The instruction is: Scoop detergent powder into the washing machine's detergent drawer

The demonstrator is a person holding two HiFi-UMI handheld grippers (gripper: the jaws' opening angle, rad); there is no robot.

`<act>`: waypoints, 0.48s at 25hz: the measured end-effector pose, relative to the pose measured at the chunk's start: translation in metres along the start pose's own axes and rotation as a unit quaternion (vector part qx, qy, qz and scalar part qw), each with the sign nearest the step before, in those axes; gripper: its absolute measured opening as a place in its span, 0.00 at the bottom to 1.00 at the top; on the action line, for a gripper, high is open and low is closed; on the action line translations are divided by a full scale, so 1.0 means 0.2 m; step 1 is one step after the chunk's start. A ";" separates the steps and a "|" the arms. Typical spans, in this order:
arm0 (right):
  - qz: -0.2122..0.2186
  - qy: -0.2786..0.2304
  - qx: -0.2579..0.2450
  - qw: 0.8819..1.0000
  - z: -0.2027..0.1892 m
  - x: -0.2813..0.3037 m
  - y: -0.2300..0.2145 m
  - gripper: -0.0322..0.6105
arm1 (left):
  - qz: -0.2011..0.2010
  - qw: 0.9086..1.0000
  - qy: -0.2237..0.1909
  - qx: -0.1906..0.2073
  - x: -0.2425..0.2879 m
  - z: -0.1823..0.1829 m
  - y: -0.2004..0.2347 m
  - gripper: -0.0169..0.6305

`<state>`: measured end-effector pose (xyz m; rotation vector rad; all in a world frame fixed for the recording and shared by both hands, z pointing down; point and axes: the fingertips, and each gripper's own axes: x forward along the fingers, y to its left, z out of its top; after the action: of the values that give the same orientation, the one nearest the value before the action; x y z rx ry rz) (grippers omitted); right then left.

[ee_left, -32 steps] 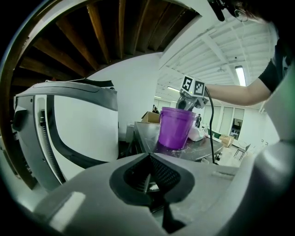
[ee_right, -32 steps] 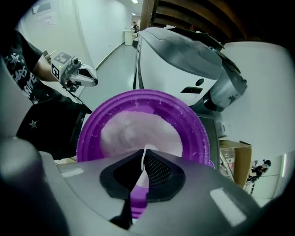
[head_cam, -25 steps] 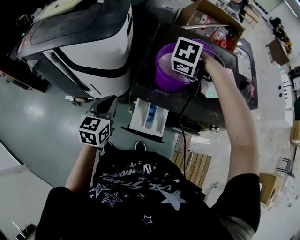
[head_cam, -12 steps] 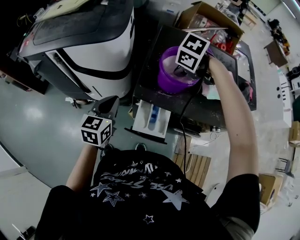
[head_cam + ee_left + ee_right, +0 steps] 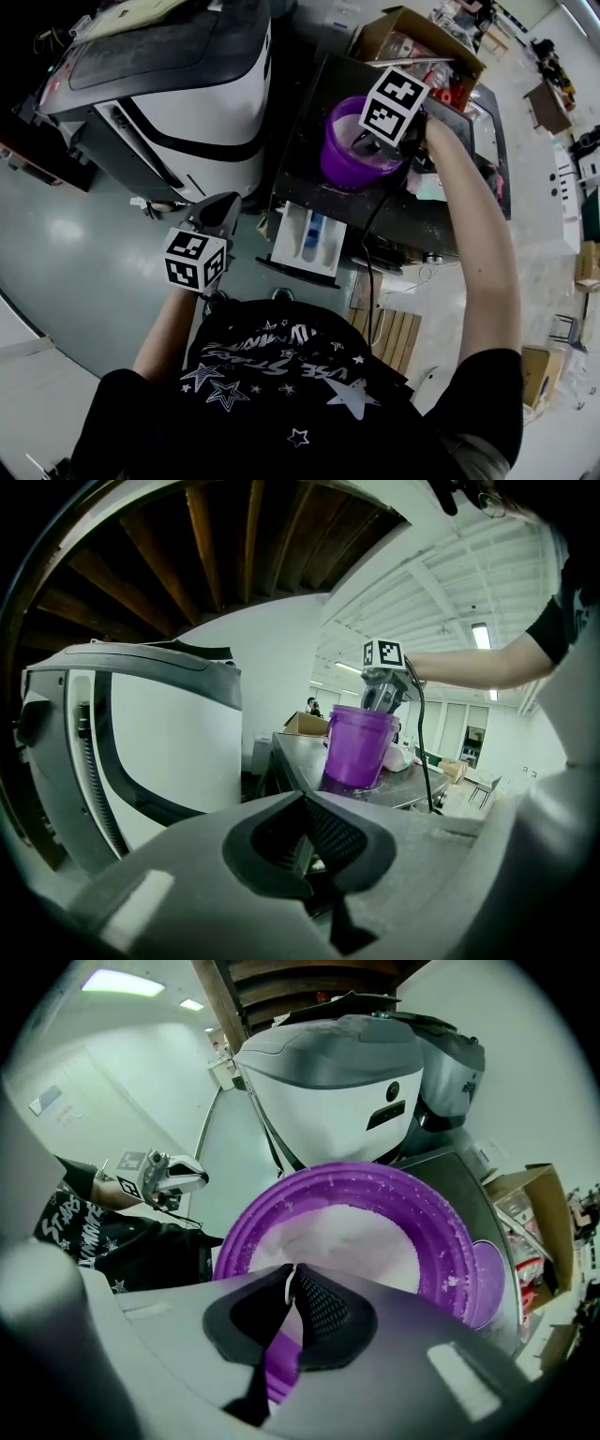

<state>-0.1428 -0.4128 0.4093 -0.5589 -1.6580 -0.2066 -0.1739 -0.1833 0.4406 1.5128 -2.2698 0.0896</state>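
The right gripper (image 5: pixel 292 1271) is clamped on a thin white sliver, probably the scoop handle (image 5: pixel 292 1282), directly over the purple bucket (image 5: pixel 448 1241) of detergent powder (image 5: pixel 352 1232), which stands on the washing machine (image 5: pixel 296 141). The step calls for a shallow dip, a slow level lift, then a steady carry down to the open detergent drawer (image 5: pixel 309 242) jutting out below the bucket. The scoop's bowl is hidden beneath the jaws, so its load cannot be judged. The left gripper (image 5: pixel 305 803) hangs closed and empty, off to the drawer's left.

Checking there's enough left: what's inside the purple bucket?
White detergent powder covers the bottom of the purple bucket. The right gripper, shut on a thin white handle, hides the near part.
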 end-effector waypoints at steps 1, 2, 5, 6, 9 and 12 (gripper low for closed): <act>0.005 -0.006 0.007 1.000 0.00 -0.01 0.01 0.11 | -0.001 1.000 0.000 0.000 0.00 0.00 0.01 0.03; 0.010 -0.011 0.015 1.000 0.00 -0.01 0.01 0.11 | -0.002 1.000 0.000 0.000 -0.01 0.00 0.01 0.03; 0.022 -0.029 0.042 0.998 0.00 -0.03 0.01 0.11 | -0.005 1.000 0.002 0.000 -0.01 -0.01 0.02 0.03; 0.027 -0.036 0.051 0.998 0.00 -0.03 0.01 0.11 | -0.007 1.000 0.003 0.000 -0.01 -0.01 0.03 0.03; 0.042 -0.056 0.077 0.995 0.02 -0.05 0.02 0.11 | -0.014 1.000 0.005 0.002 -0.02 -0.01 0.03 0.03; 0.053 -0.071 0.097 0.991 0.03 -0.07 0.02 0.11 | -0.019 1.000 0.005 0.004 -0.02 -0.01 0.04 0.03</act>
<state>-0.1449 -0.4102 0.3945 -0.5218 -1.7567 0.0740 -0.1785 -0.1769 0.4423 1.5539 -2.2346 0.0949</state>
